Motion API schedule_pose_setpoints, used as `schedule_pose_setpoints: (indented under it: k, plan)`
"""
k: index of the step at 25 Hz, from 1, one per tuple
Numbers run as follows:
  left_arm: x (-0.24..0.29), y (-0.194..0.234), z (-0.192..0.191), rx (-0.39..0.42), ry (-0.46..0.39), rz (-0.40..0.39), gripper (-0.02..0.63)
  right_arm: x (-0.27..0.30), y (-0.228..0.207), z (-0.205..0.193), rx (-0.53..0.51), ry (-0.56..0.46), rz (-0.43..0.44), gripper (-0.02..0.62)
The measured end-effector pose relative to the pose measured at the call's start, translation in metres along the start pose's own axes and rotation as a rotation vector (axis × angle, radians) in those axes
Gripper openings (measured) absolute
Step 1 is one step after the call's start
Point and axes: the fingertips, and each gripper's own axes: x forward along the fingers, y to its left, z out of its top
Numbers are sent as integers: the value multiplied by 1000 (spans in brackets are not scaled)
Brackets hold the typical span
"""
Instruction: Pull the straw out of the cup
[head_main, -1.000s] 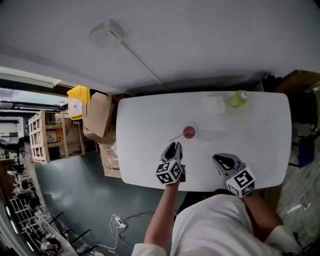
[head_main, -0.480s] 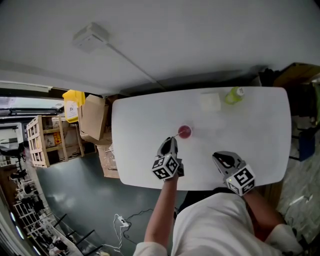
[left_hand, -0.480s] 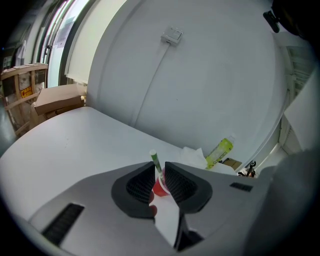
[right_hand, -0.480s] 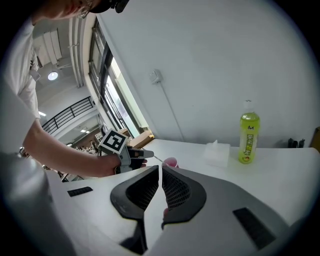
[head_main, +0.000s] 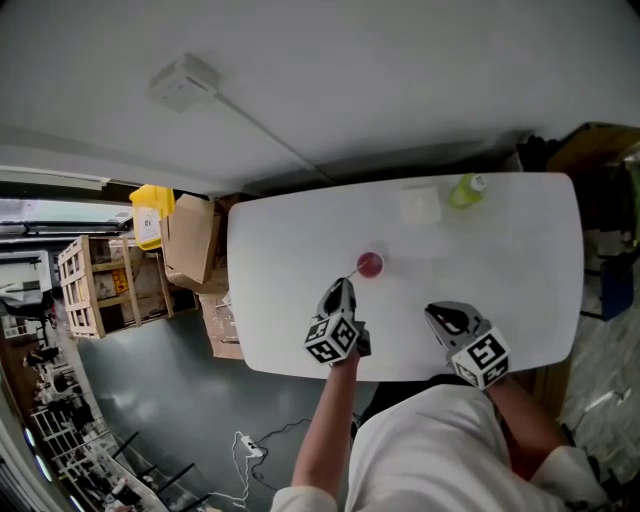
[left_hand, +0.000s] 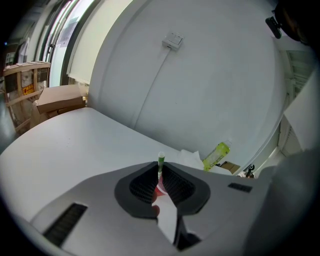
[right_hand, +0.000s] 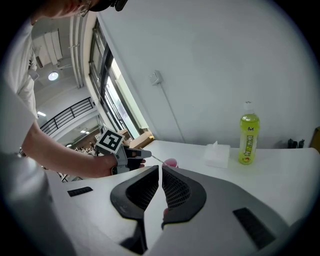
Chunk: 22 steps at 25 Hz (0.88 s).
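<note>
A small pink cup (head_main: 371, 264) stands mid-table with a thin straw (head_main: 353, 271) leaning out of it toward my left gripper (head_main: 343, 292). In the left gripper view the straw's green tip (left_hand: 160, 162) pokes up between the closing jaws, whose pads pinch it, and the cup (left_hand: 161, 190) shows red just beyond. The right gripper view shows the left gripper (right_hand: 142, 154) holding the straw (right_hand: 156, 159) beside the cup (right_hand: 171, 163). My right gripper (head_main: 438, 316) hovers near the front edge to the cup's right, shut and holding nothing.
A yellow-green drink bottle (head_main: 468, 192) and a white tissue pack (head_main: 421, 207) stand at the far side of the white table (head_main: 520, 270). Cardboard boxes (head_main: 190, 240) lie on the floor off the left edge. A wall runs behind the table.
The left gripper's jaws have narrowed onto the straw's free end. The cup and the right gripper stay where they were.
</note>
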Motion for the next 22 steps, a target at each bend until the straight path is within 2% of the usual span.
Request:
schedule_pose_setpoints:
  k: [13, 22]
  plan:
    - [-41, -9, 9, -12, -50, -78, 28, -13, 28, 0, -52, -26, -24, 44]
    - [-99, -11, 11, 1, -71, -176, 28, -25, 90, -4, -119, -56, -57, 43]
